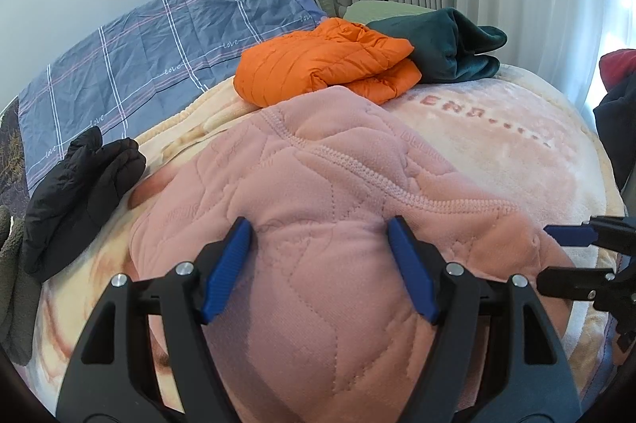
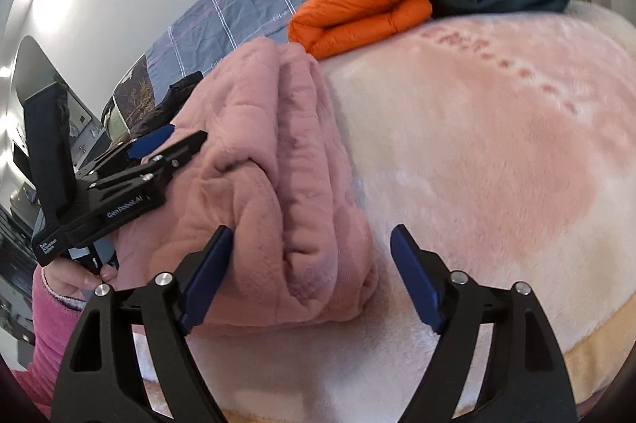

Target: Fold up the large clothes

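One pink quilted garment (image 1: 318, 208), bundled, lay on the pale plush blanket (image 1: 497, 129). Left gripper (image 1: 320, 264) and right gripper (image 2: 310, 280) both stood released over it, pads not pinching. Beyond: folded orange jacket (image 1: 322, 61), dark green garment (image 1: 449, 41), black jacket (image 1: 79, 192).

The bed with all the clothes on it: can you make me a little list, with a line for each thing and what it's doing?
pink quilted garment: bundled on the blanket, nearest
orange puffer jacket: folded, farther back
dark green garment: folded, beside the orange one
black jacket: crumpled at the left
blanket: pale pink, fluffy
left hand-held gripper: open over the pink garment
right hand-held gripper: open at its edge
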A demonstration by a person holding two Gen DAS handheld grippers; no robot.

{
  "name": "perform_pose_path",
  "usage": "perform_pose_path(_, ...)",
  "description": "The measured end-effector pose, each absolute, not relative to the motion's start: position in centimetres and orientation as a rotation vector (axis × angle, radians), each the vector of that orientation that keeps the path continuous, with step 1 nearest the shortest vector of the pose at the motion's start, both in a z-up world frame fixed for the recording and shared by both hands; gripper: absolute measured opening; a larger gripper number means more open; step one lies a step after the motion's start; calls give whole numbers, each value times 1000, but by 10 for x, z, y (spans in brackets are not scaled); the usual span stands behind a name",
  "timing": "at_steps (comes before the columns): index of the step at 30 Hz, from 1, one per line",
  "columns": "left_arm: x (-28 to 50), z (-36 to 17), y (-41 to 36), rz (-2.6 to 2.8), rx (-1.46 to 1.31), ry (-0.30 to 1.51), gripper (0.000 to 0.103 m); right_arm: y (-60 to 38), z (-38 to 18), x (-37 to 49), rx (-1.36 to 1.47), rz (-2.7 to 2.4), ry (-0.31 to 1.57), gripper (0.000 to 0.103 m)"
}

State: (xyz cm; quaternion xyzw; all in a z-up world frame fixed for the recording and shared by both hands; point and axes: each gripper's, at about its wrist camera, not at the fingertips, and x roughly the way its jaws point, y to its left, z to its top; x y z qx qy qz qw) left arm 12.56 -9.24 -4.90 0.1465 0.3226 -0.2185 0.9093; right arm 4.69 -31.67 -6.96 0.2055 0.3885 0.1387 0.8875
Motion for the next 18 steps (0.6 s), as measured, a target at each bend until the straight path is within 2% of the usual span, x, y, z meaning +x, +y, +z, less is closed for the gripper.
perform_pose_path(6, 125, -49, -92, -451, 299, 663, 73, -320, -77, 50, 485, 296, 836, 88)
perform_pose_path(12, 125, -49, -92, -450, 301, 664, 73, -318, -70, 44, 452, 264, 818, 86)
perform_pose_path(13, 125, -49, -93, -449, 300, 664, 73, -318, -65, 40, 441, 250, 794, 82)
perform_pose_path(15, 125, -49, -92, -450, 300, 664, 73, -321, -52, 31, 448, 234, 734, 61)
perform_pose_path(16, 125, -49, -92, -450, 299, 664, 73, -324, -48, 27, 463, 231, 715, 58)
perform_pose_path(18, 125, -49, -92, -451, 298, 664, 73, -333, -39, 20, 499, 238, 674, 44)
